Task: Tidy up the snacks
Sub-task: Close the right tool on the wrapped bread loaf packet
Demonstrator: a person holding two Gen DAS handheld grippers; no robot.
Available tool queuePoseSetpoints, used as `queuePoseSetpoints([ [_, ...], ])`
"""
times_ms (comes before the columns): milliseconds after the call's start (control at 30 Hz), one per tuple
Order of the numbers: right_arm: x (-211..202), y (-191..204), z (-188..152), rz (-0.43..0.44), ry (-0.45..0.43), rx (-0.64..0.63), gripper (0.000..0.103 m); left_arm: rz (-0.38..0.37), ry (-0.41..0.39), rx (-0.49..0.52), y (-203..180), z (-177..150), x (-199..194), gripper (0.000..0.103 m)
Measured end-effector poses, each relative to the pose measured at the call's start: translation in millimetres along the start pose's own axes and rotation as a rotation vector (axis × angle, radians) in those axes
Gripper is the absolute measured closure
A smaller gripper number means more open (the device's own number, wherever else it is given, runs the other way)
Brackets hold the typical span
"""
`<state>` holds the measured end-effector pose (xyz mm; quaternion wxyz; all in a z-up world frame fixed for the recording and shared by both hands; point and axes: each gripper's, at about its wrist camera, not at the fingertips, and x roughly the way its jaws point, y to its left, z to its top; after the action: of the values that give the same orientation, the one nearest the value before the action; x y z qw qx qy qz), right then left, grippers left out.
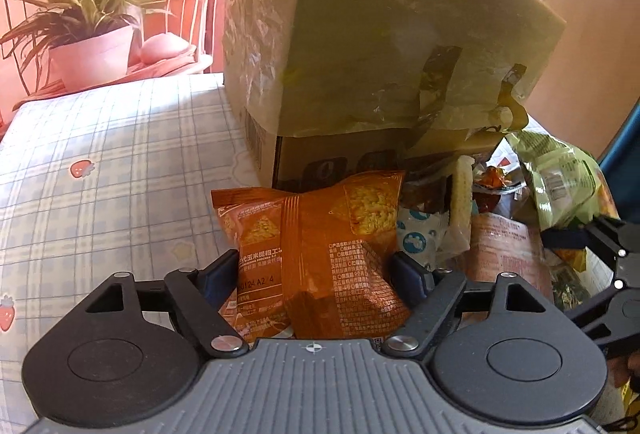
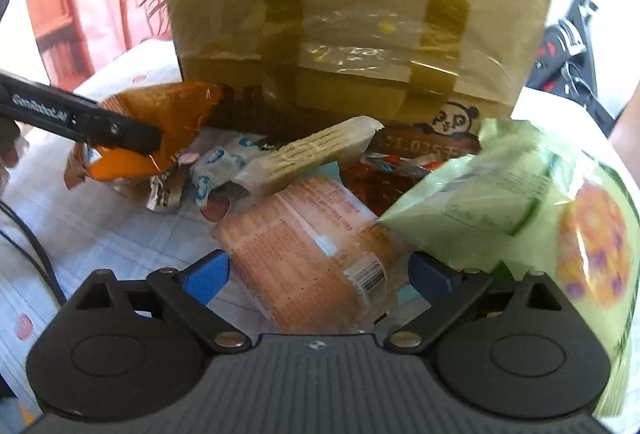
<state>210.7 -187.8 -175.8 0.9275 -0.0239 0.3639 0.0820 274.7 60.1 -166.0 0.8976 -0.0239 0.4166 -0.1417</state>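
Snacks lie heaped on the checked tablecloth [image 1: 100, 153] against the cardboard box [image 1: 360, 33]; the left gripper [image 1: 316, 274] pinches an orange packet [image 1: 320, 234]; the right gripper [image 2: 320, 270] stands spread around a peach packet [image 2: 304, 254], pads apart from it.

both hand-held grippers angle downward, left hand-held gripper [image 1: 316, 270] seemingly clamped, right hand-held gripper [image 2: 320, 270] spread wide.

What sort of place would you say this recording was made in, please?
Most likely a home, perhaps a dining corner: a checked strawberry-print tablecloth, a potted plant on a chair, and snack packets piled before a cardboard box.
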Motion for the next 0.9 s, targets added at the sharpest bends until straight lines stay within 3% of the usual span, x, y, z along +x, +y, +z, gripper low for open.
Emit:
queuePoseSetpoints([
  [233, -8, 12, -3, 0.033, 0.014, -0.064, 0.004, -0.016, -0.038, -0.006, -2, -3, -15, 0.021],
  [500, -15, 16, -6, 0.124, 0.029, 0.040, 0.004, -0.031, -0.055, -0.011, -4, -8, -27, 0.021],
  [733, -14, 15, 8, 0.063, -0.020, -0.045, 0.006, -0.032, -0.074, -0.028, -2, -11, -39, 0.021],
  [900, 9, 17, 12, 0.050, 0.027, -0.127, 0.006, -0.032, -0.086, -0.029, -2, -11, -44, 0.021],
])
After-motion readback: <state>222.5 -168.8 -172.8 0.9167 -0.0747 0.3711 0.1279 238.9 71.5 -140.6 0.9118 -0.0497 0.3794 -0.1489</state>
